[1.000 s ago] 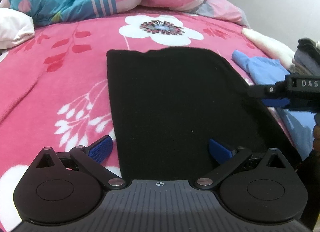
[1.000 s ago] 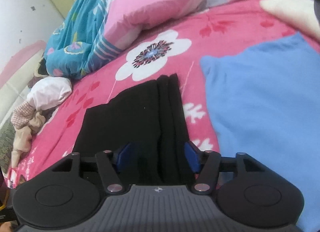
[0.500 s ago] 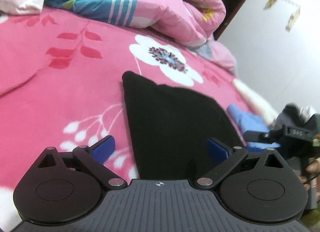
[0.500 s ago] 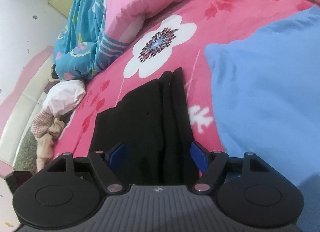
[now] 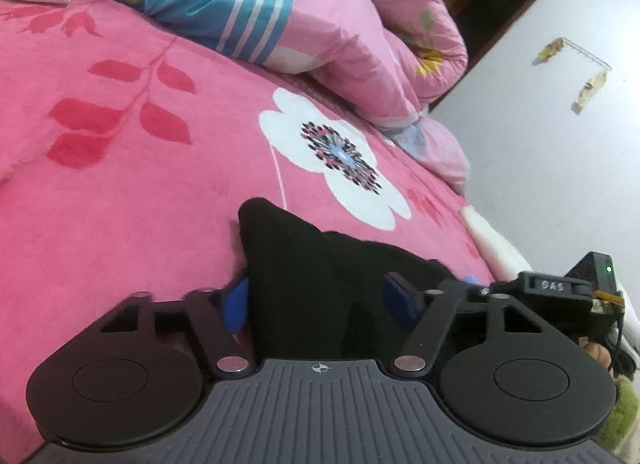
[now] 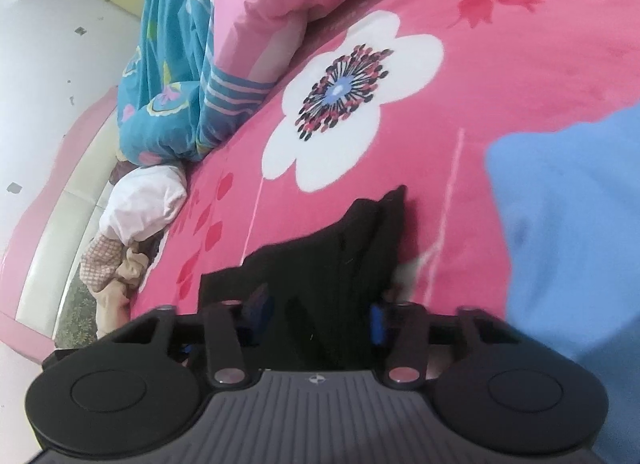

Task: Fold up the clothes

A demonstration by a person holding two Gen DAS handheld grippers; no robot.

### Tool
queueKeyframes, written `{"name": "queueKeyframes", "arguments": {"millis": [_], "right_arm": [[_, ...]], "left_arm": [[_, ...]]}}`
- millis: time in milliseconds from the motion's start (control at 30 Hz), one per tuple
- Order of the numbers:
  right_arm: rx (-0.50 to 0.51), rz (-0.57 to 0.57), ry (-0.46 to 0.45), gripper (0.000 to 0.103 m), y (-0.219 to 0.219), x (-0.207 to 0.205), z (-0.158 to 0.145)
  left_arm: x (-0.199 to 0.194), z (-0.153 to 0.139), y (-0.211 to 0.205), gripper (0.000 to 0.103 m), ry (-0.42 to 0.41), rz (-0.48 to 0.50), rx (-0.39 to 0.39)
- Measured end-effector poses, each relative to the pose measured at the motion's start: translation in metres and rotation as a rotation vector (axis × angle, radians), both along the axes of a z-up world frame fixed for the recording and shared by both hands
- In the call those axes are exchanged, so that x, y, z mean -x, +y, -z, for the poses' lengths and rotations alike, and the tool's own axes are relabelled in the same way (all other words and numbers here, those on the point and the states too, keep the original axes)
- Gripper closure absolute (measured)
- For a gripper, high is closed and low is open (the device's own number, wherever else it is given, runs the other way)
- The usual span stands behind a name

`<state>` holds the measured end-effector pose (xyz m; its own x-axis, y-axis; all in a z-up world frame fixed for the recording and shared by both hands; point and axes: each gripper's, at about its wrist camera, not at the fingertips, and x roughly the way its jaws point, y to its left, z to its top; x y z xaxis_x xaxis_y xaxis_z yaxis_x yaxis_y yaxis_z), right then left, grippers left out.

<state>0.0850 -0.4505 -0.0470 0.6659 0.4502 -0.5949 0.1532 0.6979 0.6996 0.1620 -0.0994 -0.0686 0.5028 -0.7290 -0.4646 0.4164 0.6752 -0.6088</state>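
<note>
Now, from the left wrist, the left gripper [image 5: 316, 300] has just been closing around the black garment [image 5: 320, 284] on the pink bedspread [image 5: 120, 204], which has bunched since a second ago; I cannot tell if its pads bite yet. From the right wrist, the right gripper [image 6: 318, 316] has likewise been narrowing over the garment's near edge, grip equally unclear. I judge a 2-handed fold is starting.

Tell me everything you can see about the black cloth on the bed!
The black cloth is plain, soft-looking fabric, folded in layers, with folds stacked along the edge nearest the blue garment. It lies on the pink flowered blanket, bunched up at its near end. That end sits between the blue pads of both hand-held grippers, left and right, whose jaws have just been closing on it.
</note>
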Motion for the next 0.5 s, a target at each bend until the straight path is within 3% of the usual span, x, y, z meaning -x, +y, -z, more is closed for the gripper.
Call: {"name": "queueKeyframes", "arguments": {"millis": [33, 133, 233, 500], "right_arm": [[0.005, 0.002, -0.001, 0.081, 0.001, -0.003, 0.001], [0.062, -0.005, -0.034, 0.088, 0.009, 0.0, -0.006], [0.14, -0.009, -0.1, 0.09, 0.019, 0.011, -0.022], [0.278, 0.005, -0.274, 0.091, 0.044, 0.054, -0.073]], "left_arm": [[-0.001, 0.0, 0.0, 0.052, 0.005, -0.01, 0.0], [-0.002, -0.001, 0.0, 0.067, 0.004, -0.023, -0.001], [0.002, -0.005, 0.001, 0.08, -0.019, -0.028, -0.017], [0.043, -0.054, 0.005, 0.091, -0.184, -0.023, 0.02]]}}
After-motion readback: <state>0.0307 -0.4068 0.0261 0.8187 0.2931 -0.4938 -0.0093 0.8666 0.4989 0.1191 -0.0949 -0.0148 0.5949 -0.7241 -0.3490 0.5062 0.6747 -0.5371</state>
